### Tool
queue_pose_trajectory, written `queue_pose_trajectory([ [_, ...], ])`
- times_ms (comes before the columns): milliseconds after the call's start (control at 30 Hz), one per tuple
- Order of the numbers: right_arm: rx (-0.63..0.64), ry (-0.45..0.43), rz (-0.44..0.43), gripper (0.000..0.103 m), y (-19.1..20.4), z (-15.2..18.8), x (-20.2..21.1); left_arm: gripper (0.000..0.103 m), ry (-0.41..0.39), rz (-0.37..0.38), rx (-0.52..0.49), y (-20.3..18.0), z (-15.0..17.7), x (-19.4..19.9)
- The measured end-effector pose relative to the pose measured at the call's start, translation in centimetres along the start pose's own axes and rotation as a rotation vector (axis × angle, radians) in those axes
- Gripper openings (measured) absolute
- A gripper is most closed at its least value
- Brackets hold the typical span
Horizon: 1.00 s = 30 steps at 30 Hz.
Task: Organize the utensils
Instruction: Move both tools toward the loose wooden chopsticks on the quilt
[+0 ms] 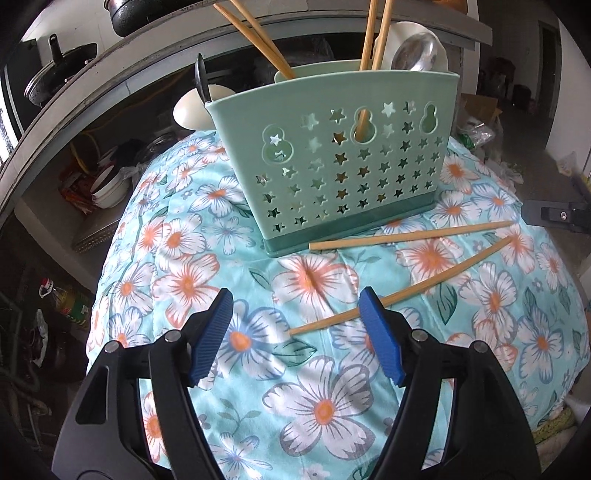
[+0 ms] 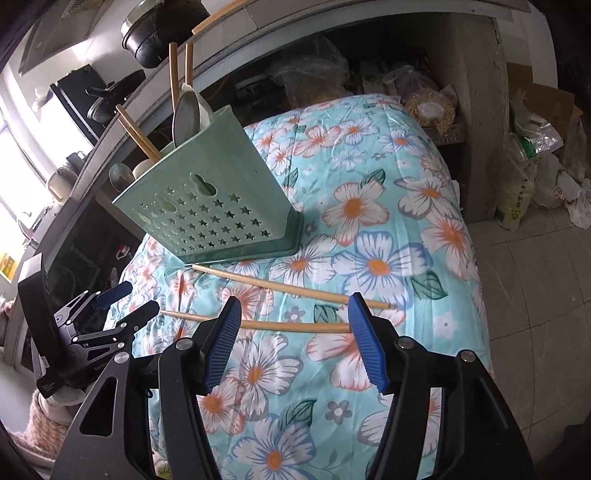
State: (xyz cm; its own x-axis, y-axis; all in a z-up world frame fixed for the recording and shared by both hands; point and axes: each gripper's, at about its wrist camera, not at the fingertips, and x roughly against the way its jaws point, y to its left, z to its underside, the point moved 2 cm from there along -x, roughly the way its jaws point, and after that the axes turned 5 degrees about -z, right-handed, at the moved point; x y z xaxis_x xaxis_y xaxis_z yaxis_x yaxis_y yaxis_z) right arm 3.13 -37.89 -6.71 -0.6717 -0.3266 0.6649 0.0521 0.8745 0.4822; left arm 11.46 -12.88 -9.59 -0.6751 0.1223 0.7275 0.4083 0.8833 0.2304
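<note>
A green utensil holder (image 1: pixel 340 162) with star holes stands on the floral cloth (image 1: pixel 317 369); it holds several chopsticks (image 1: pixel 373 33), a metal spoon (image 1: pixel 417 51) and a black utensil (image 1: pixel 202 79). Two loose chopsticks lie in front of it, the far one (image 1: pixel 410 236) and the near one (image 1: pixel 443 273). My left gripper (image 1: pixel 297 306) is open and empty, above the near chopstick's end. In the right wrist view the holder (image 2: pixel 214 199) leans left, the two chopsticks (image 2: pixel 288 286) (image 2: pixel 255 323) lie before my open, empty right gripper (image 2: pixel 293 308). The left gripper (image 2: pixel 122 299) shows there too.
Behind the table runs a grey shelf with black pots (image 1: pixel 122 14) and a lid (image 1: pixel 59 74). Bowls (image 1: pixel 110 184) sit under it. Bags (image 2: pixel 524 177) and tiled floor (image 2: pixel 535 295) lie to the right of the table. White ladles (image 1: pixel 192 107) rest behind the holder.
</note>
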Motion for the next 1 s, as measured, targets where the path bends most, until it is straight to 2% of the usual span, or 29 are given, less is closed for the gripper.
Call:
queue_pose_trajectory([
  [467,-0.026,0.032,-0.042,0.059,-0.1,0.3,-0.5,0.071,0.015,-0.009,-0.034,-1.2,-0.3,0.0],
  [1000,-0.058,0.017,-0.063,0.059,-0.9,0.4,0.4,0.072,0.01,0.006,-0.056,-2.4,-0.4,0.3],
])
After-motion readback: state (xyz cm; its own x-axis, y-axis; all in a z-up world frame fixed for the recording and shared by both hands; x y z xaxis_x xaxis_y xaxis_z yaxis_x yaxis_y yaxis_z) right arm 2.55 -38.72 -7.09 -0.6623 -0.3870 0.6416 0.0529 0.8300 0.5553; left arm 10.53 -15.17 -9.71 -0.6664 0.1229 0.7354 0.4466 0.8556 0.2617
